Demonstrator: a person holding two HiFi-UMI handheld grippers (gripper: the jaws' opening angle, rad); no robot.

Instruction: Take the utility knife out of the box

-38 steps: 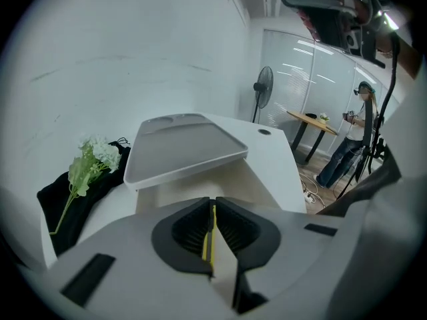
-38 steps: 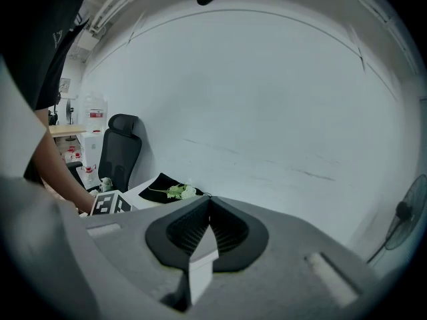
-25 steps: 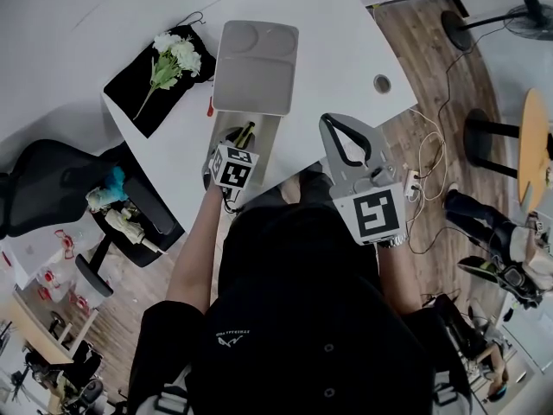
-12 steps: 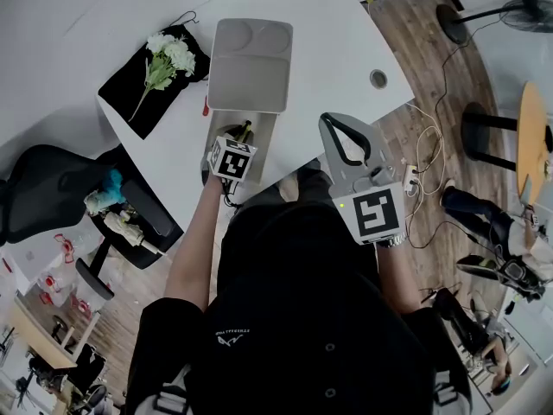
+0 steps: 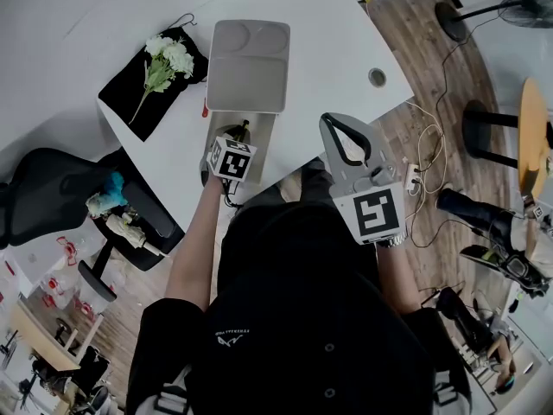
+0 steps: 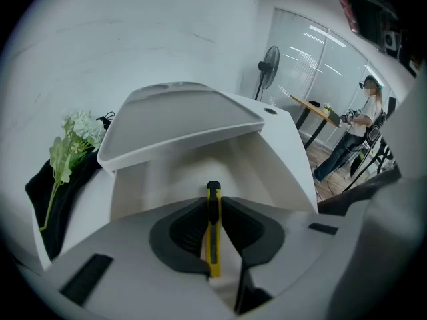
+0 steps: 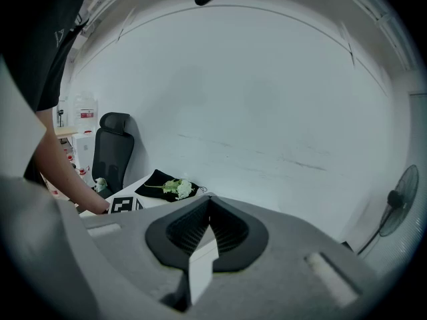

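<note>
An open pale box stands on the white table, its tray (image 5: 262,129) toward me and its raised lid (image 5: 251,66) behind. My left gripper (image 5: 241,137) is over the tray, shut on a yellow-and-black utility knife (image 6: 213,227) that stands edge-on between the pads, its black tip (image 6: 213,187) pointing at the tray (image 6: 175,179) under the lid (image 6: 179,122). My right gripper (image 5: 337,126) hovers to the right at the table's near edge. In the right gripper view its jaws (image 7: 209,204) are shut with nothing between them.
White flowers (image 5: 165,57) lie on a black cloth (image 5: 138,89) left of the box. A black office chair (image 5: 52,197) stands off the table's left side. A cable hole (image 5: 377,78) sits in the table's right part. Fans and a person (image 5: 492,232) are on the floor at right.
The left gripper with the knife has edged a little farther over the tray. The right gripper has stayed put. The person at the right has shifted.
</note>
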